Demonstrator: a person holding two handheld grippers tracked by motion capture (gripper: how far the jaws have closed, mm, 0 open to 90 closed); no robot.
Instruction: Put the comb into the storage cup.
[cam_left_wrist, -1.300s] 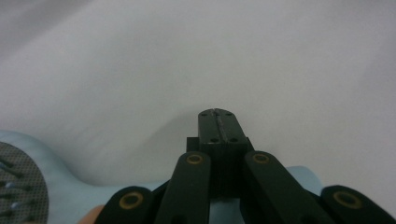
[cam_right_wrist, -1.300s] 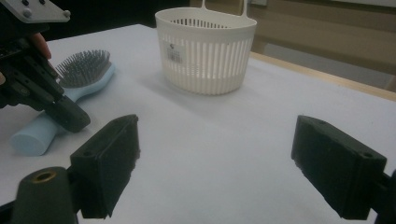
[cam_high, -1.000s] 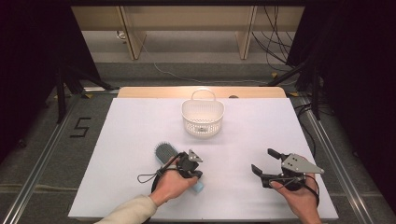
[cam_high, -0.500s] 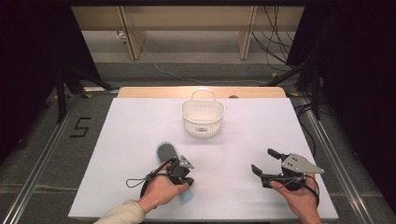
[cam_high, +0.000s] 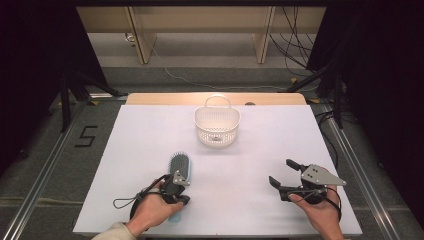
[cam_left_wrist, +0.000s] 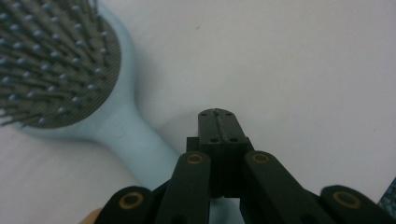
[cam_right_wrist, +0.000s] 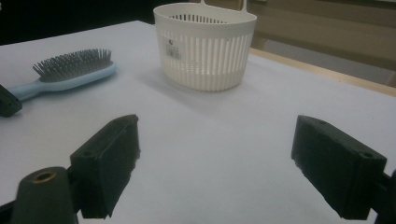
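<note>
Nearest to you, your left gripper (cam_high: 175, 187) is sitting low over the white table (cam_high: 260, 145), its matte black jaws pressed flat together with nothing between them, as the left gripper view makes plain. The hairbrush (cam_high: 179, 167) is lying just beside it, on the gripper's left in that view: a smooth pale-blue plastic handle widening into an oval head, its dark cushioned pad studded with fine ball-tipped bristles pointing up. The handle is running back under your left hand (cam_high: 150, 212), though whether your palm is actually touching it is hard to tell from above. Over on the other side, your right gripper (cam_high: 287, 175) is resting in your right hand (cam_high: 320, 215) with its blocky black jaws spread wide apart over bare table, well apart from the brush. Farther off, near the middle of the table, the white basket (cam_high: 217, 127) is standing upright, a rounded plastic tub with slotted walls and a loop handle at its far rim.
</note>
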